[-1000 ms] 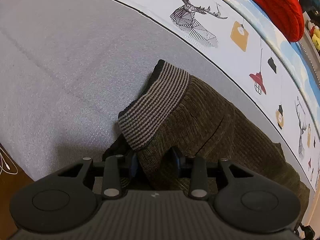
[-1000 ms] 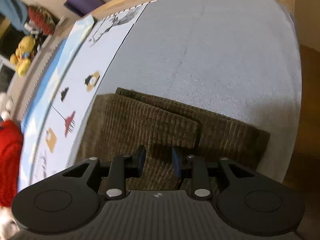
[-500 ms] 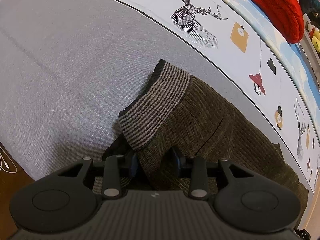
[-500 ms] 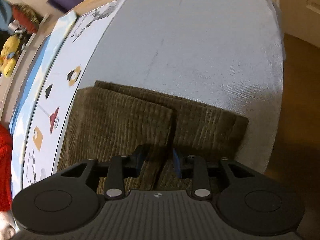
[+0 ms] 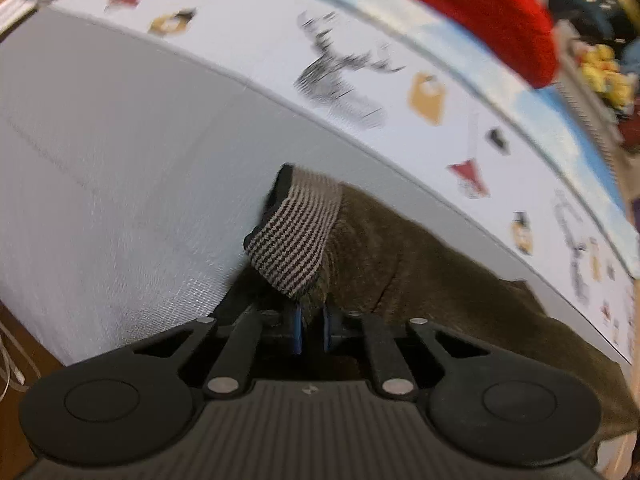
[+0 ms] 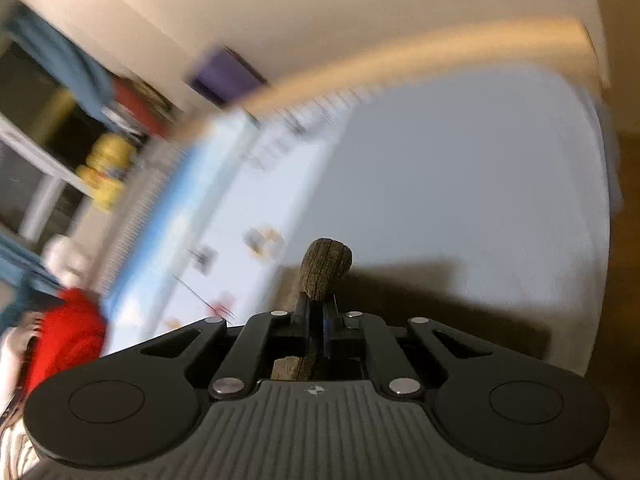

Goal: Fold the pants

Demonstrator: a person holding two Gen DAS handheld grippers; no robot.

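Left hand-held gripper (image 5: 311, 330), jaws closed on the pants (image 5: 420, 276) just below the striped waistband (image 5: 294, 236). Right hand-held gripper (image 6: 316, 326), jaws pinched on a raised fold of the same pants (image 6: 326, 270). Beyond, the brown garment lies on the grey bed (image 5: 120, 152); farther off, a patterned sheet (image 5: 400, 80) and red pillow (image 5: 480, 12).

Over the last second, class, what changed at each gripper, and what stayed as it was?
Both grippers closed: the left gripper on the pants beside the striped waistband, the right gripper on a fold of the hem end, lifting it off the grey sheet. The waistband end stayed on the bed.
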